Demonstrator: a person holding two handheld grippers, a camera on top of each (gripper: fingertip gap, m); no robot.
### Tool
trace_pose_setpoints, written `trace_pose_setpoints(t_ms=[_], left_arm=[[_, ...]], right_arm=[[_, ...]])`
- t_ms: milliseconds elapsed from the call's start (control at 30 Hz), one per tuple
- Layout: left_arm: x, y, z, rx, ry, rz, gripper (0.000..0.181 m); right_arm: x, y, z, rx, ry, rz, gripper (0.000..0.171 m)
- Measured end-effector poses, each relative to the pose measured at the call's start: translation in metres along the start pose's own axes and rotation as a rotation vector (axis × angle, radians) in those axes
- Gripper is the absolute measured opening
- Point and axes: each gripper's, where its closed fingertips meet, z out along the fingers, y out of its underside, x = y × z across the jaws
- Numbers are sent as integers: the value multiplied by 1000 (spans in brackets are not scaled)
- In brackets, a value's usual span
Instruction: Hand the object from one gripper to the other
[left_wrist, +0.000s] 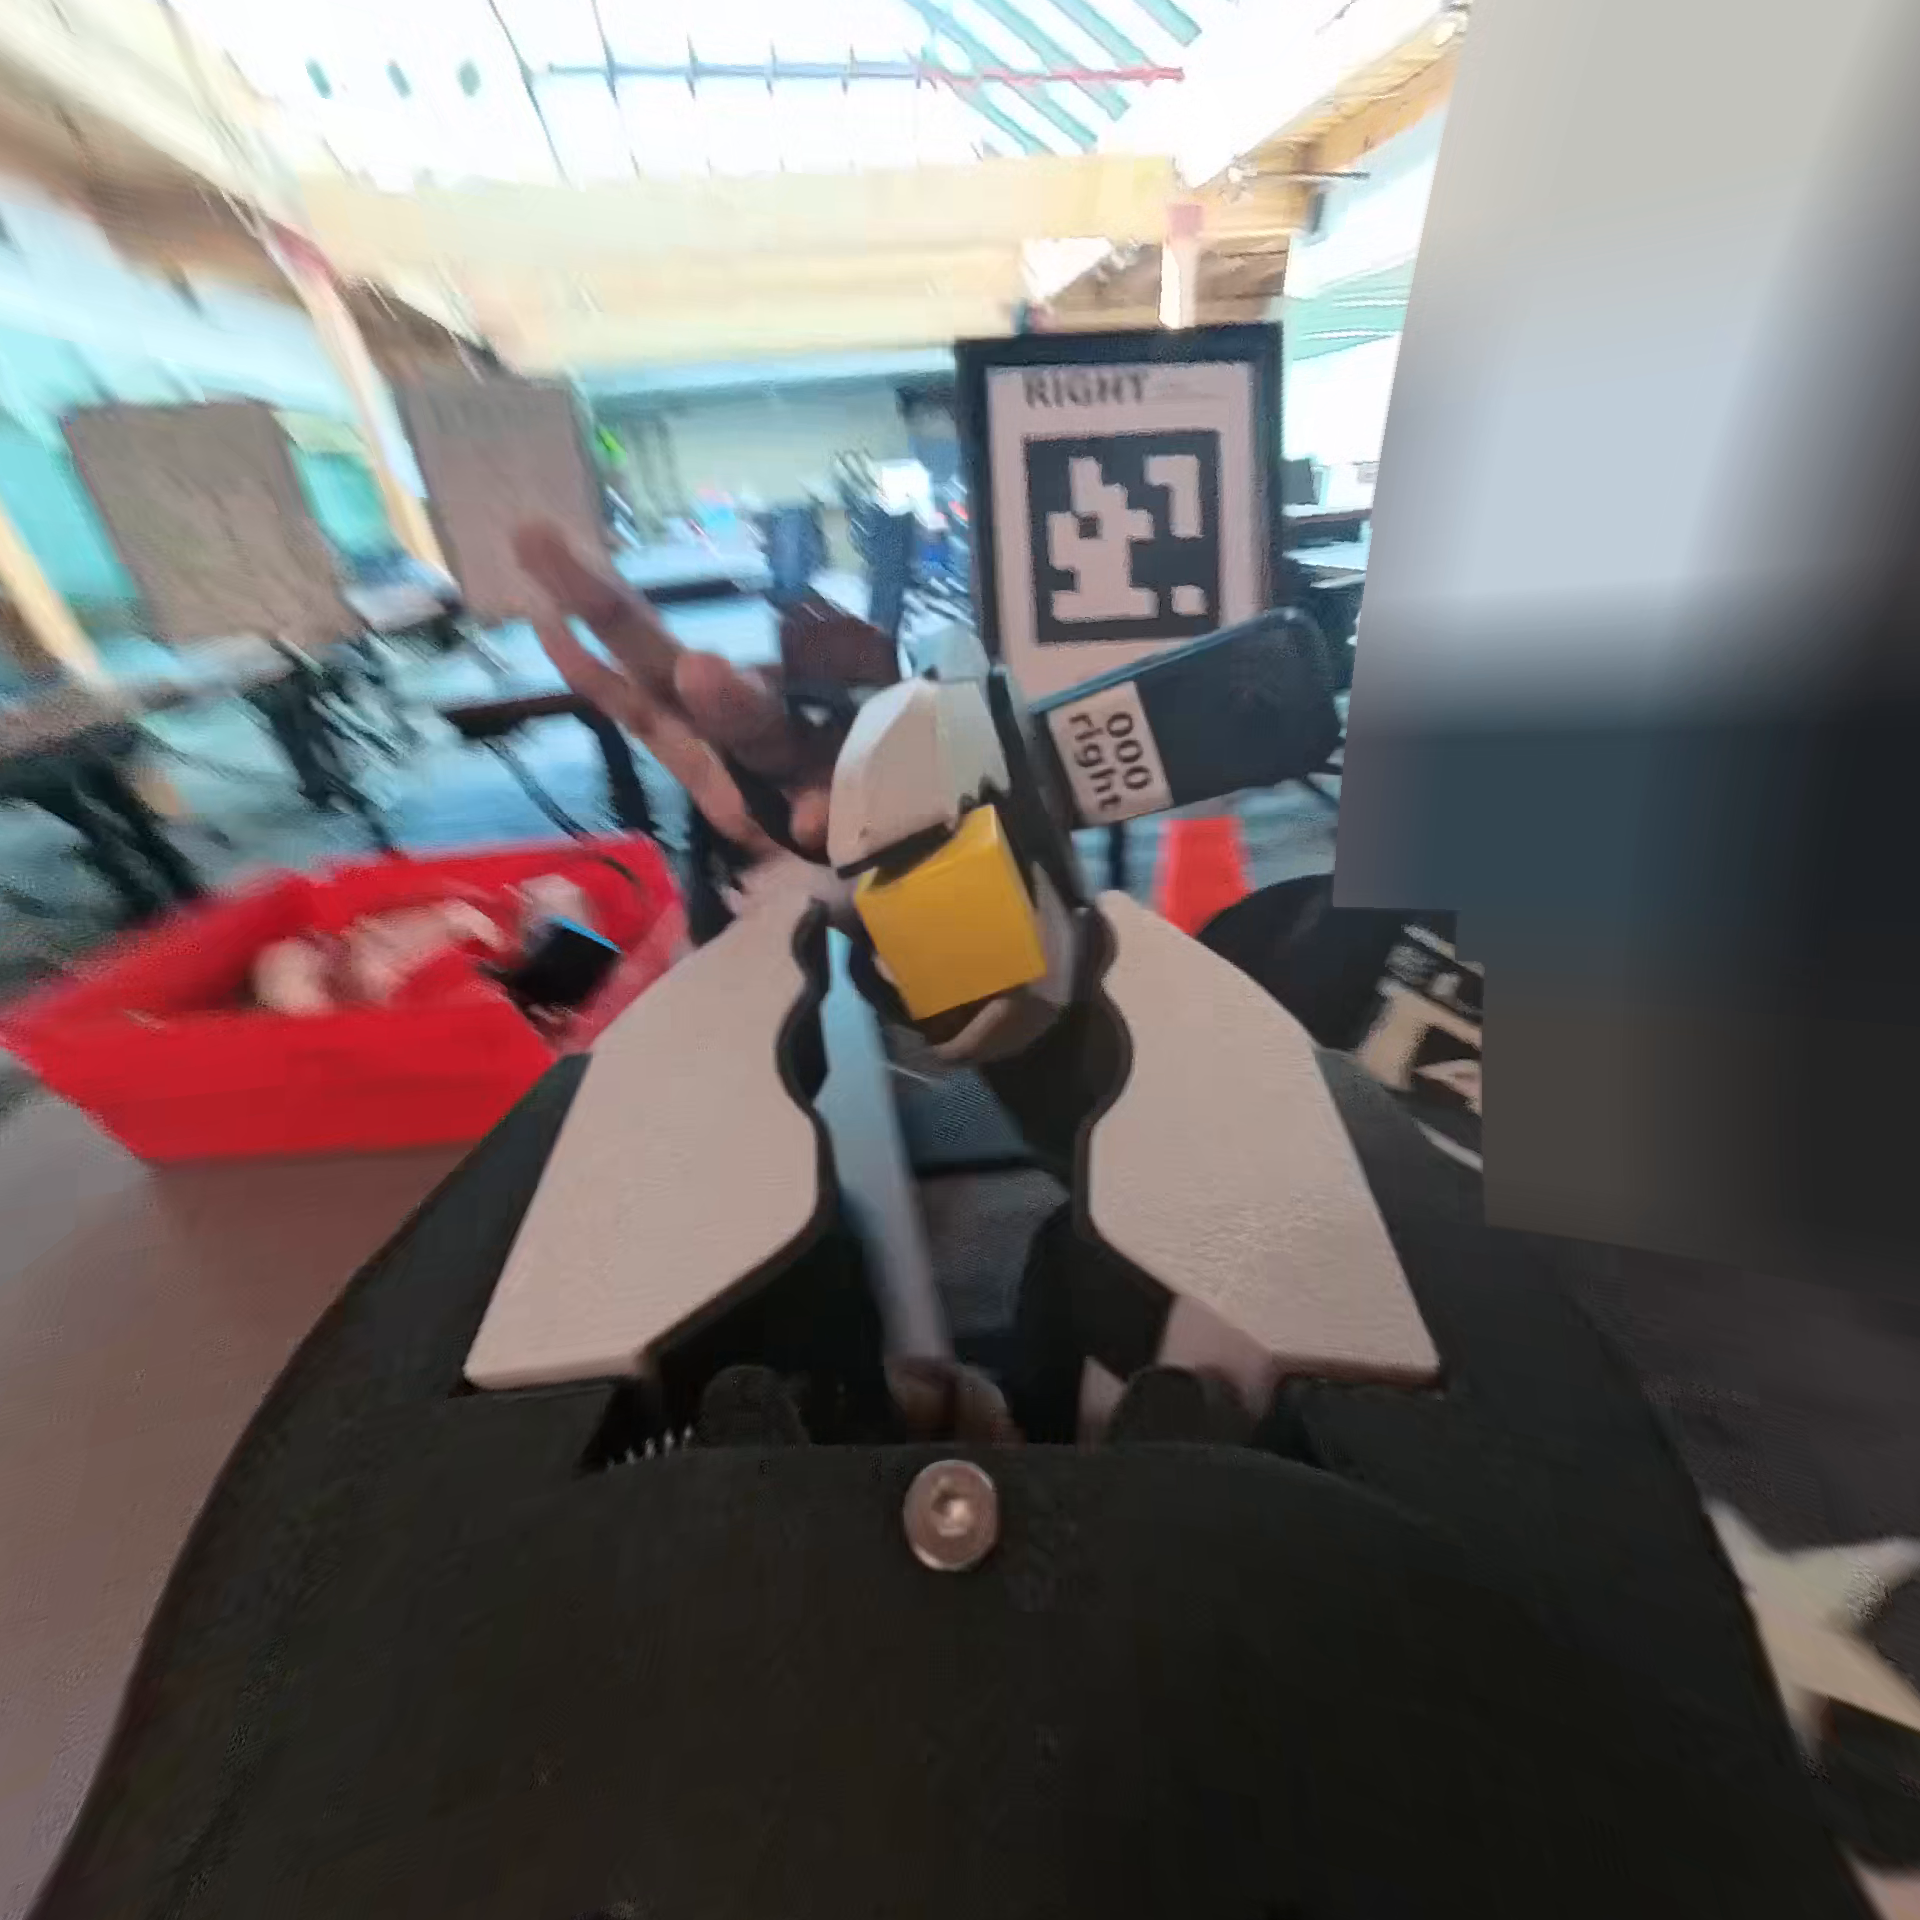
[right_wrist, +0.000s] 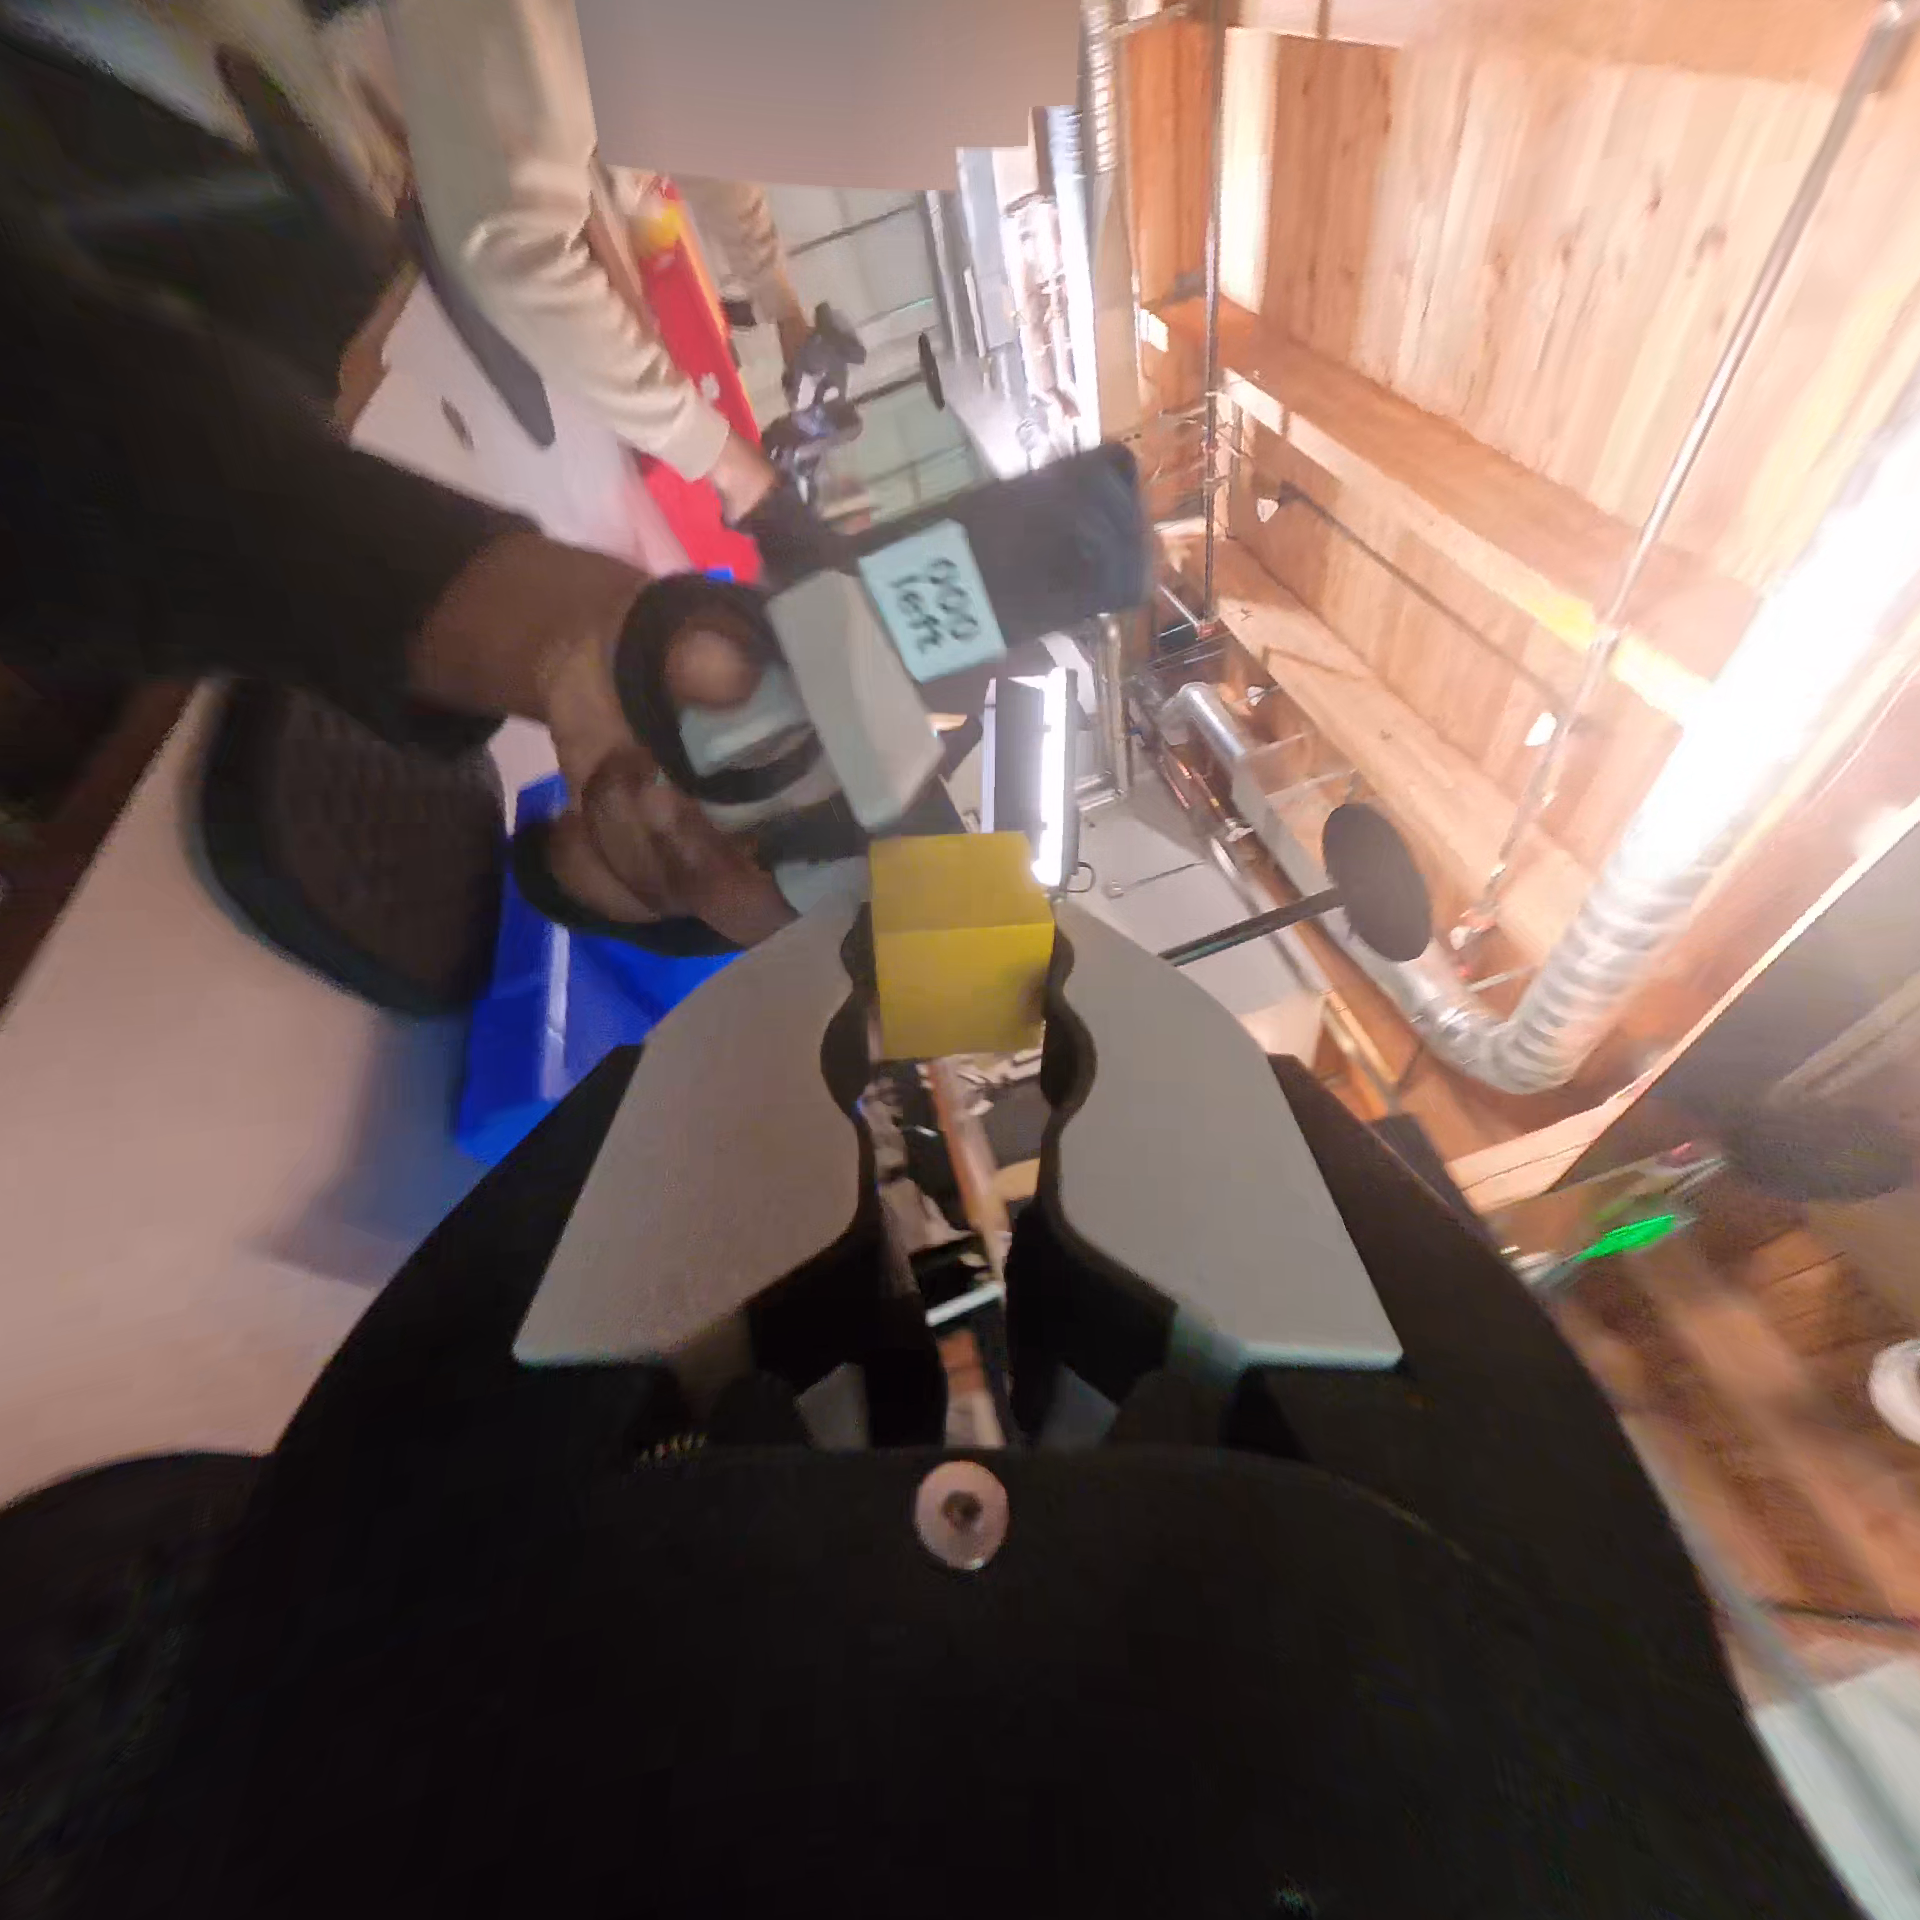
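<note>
Gripping the small yellow plastic cube (right_wrist: 958, 943) between its two grey fingertips, the right gripper (right_wrist: 956, 961) is clamped on the cube in the centre of the right wrist view; each fingertip presses one side face, and the cube's upper half projects beyond the tips. In the left wrist view the same cube (left_wrist: 948, 923) sits just above centre frame, held by the right gripper (left_wrist: 940, 914), which enters from the upper right with a black-and-white marker card (left_wrist: 1127, 520) behind it.

The left gripper (left_wrist: 951, 940) has its jaws apart, with a wide gap between the grey fingers. The cube lies at the mouth of that gap, at the level of the fingertips; contact between either left finger and the cube cannot be determined. In the right wrist view the left gripper (right_wrist: 873, 800) appears directly above the cube, one grey finger (right_wrist: 847, 707) reaching down close to the cube's top edge, held by a hand (right_wrist: 623, 748) at centre left.

A red plastic bin (left_wrist: 312, 1029) stands at the left of the left wrist view; a blue bin (right_wrist: 561, 997) lies at the left of the right wrist view
</note>
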Motion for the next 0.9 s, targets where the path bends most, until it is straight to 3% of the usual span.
trace_pose_setpoints(t_ms=[100,233,367,467,600,700,800,900], left_arm=[[-14,-15,-14,49,-240,500,62],[-18,-11,-22,-130,-444,1082,63],[-9,-1,-11,-229,-423,1258,57],[-13,9,-7,-308,-431,1332,47],[-14,16,-3,-330,-401,1274,28],[-23,3,-7,-247,-456,1049,28],[-31,-8,-15,-130,-426,648,28],[-28,-4,-19,-87,-280,236,28]], right_arm=[[14,2,-1,27,-9,319,29],[2,-1,0,43,-233,858,29],[-16,-10,-3,39,-512,1293,29],[-28,-10,-3,1,-611,1385,29],[-30,-8,-1,-13,-618,1410,29],[-18,-2,2,35,-491,1302,35],[7,9,-1,112,-226,970,60],[21,12,-10,116,-37,514,61]])
